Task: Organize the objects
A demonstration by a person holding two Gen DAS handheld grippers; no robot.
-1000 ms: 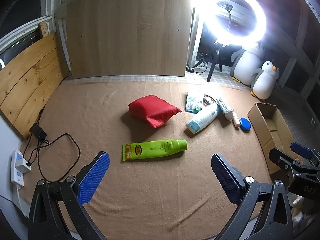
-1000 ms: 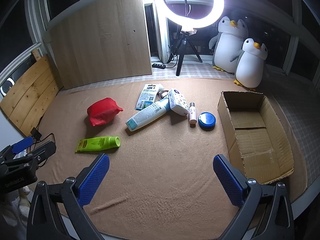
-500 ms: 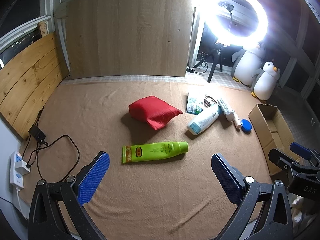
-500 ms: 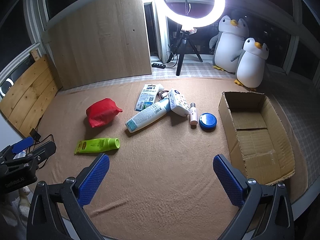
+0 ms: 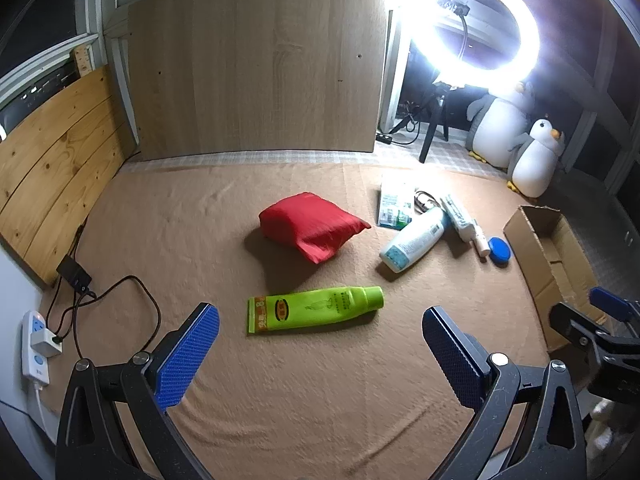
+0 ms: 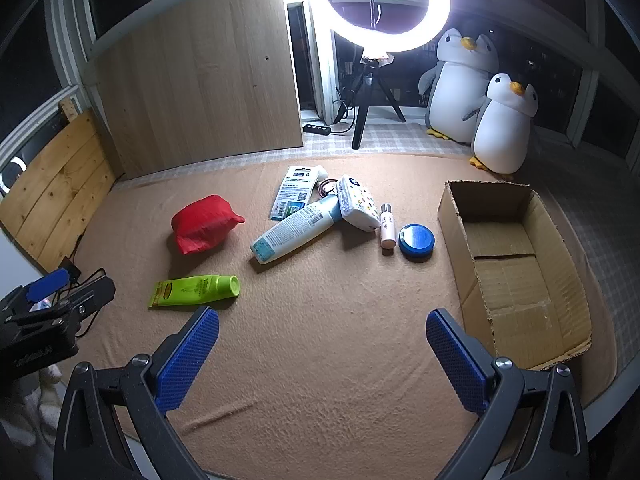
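Observation:
On the tan blanket lie a lime-green tube (image 5: pixel 316 309) (image 6: pixel 197 290), a red pouch (image 5: pixel 312 225) (image 6: pixel 204 223), a white bottle (image 5: pixel 414 239) (image 6: pixel 298 229), a printed pack (image 6: pixel 358 202), a flat carton (image 6: pixel 297 191), a small white bottle (image 6: pixel 387 225) and a blue round tin (image 5: pixel 500 250) (image 6: pixel 416 241). An open cardboard box (image 6: pixel 516 270) (image 5: pixel 556 256) stands at the right. My left gripper (image 5: pixel 320 344) hovers open just short of the green tube. My right gripper (image 6: pixel 322 346) is open above bare blanket, left of the box. Both hold nothing.
A ring light on a tripod (image 6: pixel 380 4) and two plush penguins (image 6: pixel 504 124) stand at the back. Wooden panels (image 5: pixel 256 60) line the back and left. A power strip with cables (image 5: pixel 38 336) lies at the left edge.
The left gripper has drifted slightly left and forward, so the objects sit a little more to the right in its view. The right gripper has barely moved. No object moved.

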